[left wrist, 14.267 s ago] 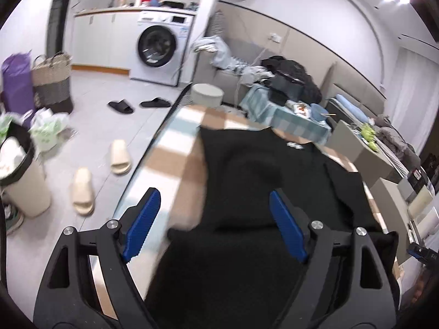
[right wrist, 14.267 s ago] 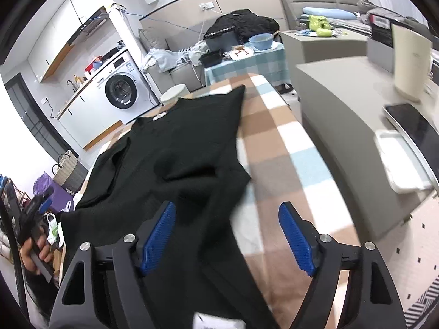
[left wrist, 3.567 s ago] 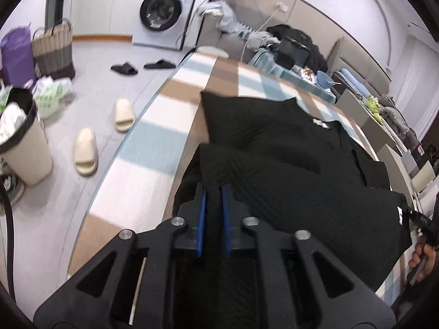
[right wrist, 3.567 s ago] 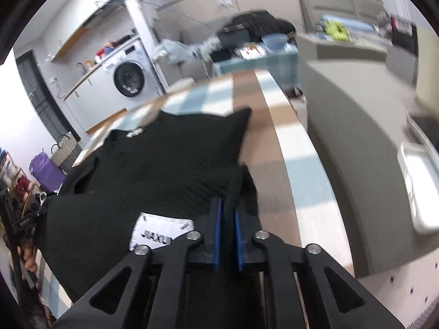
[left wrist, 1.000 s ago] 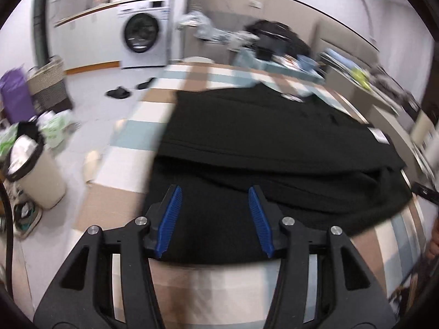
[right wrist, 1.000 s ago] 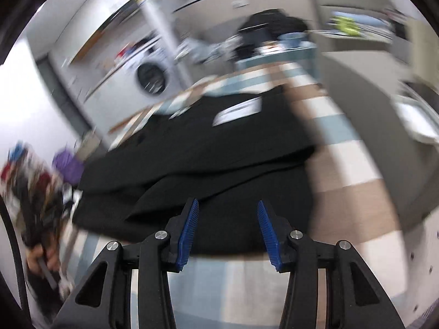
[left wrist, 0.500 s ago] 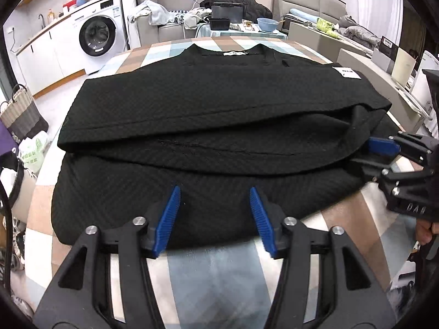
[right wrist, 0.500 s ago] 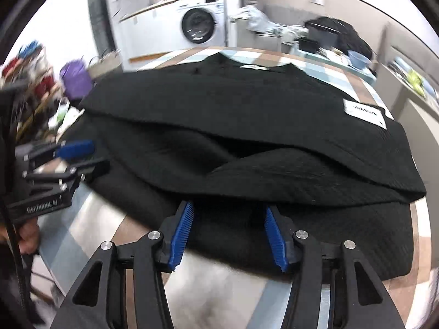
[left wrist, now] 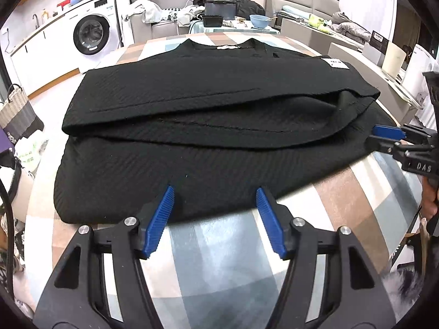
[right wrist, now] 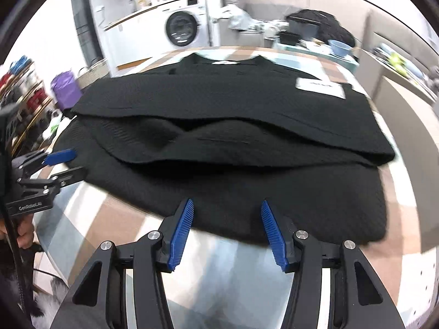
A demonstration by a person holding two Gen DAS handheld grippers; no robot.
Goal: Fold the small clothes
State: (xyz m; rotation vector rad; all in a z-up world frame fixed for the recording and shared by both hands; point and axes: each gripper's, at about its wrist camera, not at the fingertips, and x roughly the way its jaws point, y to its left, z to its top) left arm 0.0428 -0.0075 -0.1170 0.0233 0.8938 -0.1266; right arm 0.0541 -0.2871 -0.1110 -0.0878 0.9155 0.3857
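Observation:
A black knit garment (left wrist: 214, 104) lies on the checked table (left wrist: 219, 246), its lower part folded up towards the collar and a white label (left wrist: 335, 64) showing on top. My left gripper (left wrist: 215, 192) hovers at the near hem; its jaws are opening and its blue pads press on nothing. My right gripper (right wrist: 227, 204) stands open over the near hem of the garment (right wrist: 233, 137), towards its right end, and grips no cloth. Each gripper shows at the edge of the other's view: the right gripper (left wrist: 388, 134) and the left gripper (right wrist: 61, 161).
A washing machine (left wrist: 92, 34) and a woven basket (left wrist: 16, 107) stand beyond the table to the left. Behind it is a side table with a blue bowl (left wrist: 259, 20) and a sofa. A hand (left wrist: 429, 200) holds the right gripper.
Both grippers were shut on the fabric a few seconds ago; now they are free of it and stand at the near hem. The left jaws have spread wider over the last second.

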